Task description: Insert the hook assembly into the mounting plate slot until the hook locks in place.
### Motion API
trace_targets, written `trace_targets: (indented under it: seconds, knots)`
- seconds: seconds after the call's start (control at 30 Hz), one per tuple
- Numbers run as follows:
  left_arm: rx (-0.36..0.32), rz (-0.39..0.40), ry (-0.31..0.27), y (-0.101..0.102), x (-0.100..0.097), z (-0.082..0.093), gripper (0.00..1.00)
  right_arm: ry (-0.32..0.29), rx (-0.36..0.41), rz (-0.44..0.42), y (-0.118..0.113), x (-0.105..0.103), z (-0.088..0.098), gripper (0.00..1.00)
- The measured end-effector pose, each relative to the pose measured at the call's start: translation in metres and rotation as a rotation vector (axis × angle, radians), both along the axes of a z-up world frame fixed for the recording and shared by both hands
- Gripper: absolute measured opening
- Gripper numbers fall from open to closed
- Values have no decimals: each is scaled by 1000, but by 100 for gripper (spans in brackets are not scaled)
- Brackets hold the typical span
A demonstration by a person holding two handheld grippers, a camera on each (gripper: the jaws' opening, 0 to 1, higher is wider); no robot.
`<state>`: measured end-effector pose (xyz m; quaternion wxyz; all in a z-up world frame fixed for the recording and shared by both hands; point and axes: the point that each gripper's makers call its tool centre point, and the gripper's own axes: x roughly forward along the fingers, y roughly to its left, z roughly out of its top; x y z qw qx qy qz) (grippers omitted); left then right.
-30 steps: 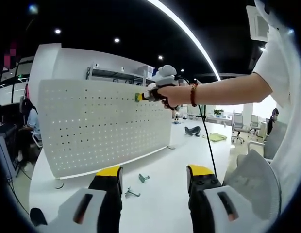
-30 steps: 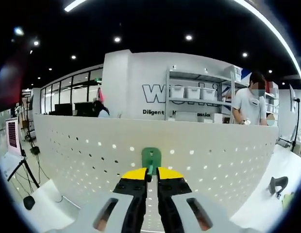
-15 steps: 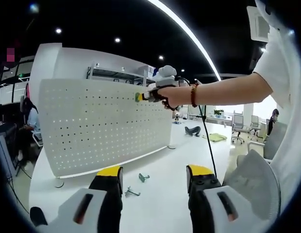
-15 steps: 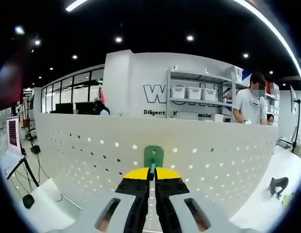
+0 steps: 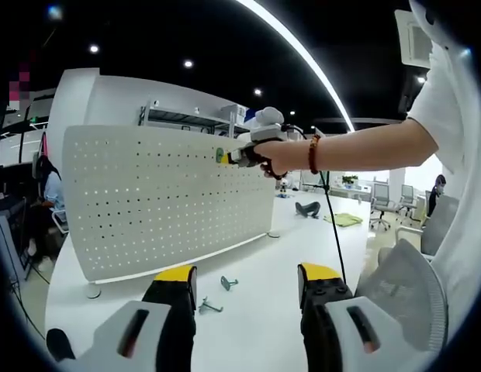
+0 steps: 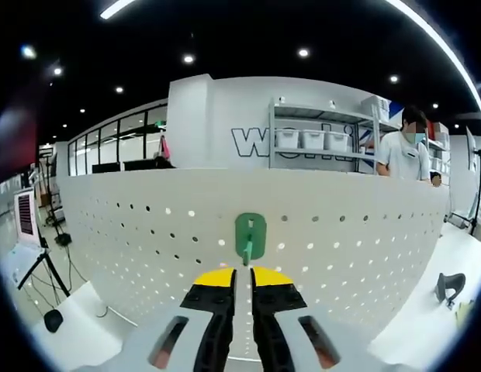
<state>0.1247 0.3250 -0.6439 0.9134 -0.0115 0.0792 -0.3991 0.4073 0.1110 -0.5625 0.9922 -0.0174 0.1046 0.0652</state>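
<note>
The right gripper has its fingers nearly closed on the green hook assembly, pressed flat against the white mounting plate; locking looks unconfirmed. Below that plate, the left gripper hangs open above spare hooks on the worktop.

The pegboard stands upright on the worktop. The hook sits against its face, directly ahead of the right tool. Two spare hooks lie on the worktop before the board.
</note>
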Motion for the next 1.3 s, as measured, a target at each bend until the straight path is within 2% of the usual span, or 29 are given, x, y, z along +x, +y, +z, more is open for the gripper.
trace_targets:
  seconds: [0.1,0.33,0.47,0.7,0.8,0.87,1.0,1.07,1.3]
  knots:
    - [12,-8,-2,-2,-2,0,54,30,12,23,5,-8,-11,7]
    - [28,-12,-7,-2,0,0,54,61,23,68,18,-25,-29,8]
    - [59,-10,0,0,1,-5,54,80,15,100,27,-33,-40,8]
    - [67,-10,13,1,3,-9,53,109,39,135,36,-51,-60,8]
    - [113,-5,3,1,4,-12,57,118,54,157,42,-57,-64,8]
    - [130,-13,2,0,5,-14,55,119,46,167,45,-61,-67,8]
    - [133,-11,11,-1,8,-18,55,120,56,193,51,-68,-72,9]
    - [131,4,22,-1,10,-21,54,125,61,204,53,-72,-76,9]
    - [163,-26,59,-10,7,-41,52,157,84,234,62,-94,-101,9]
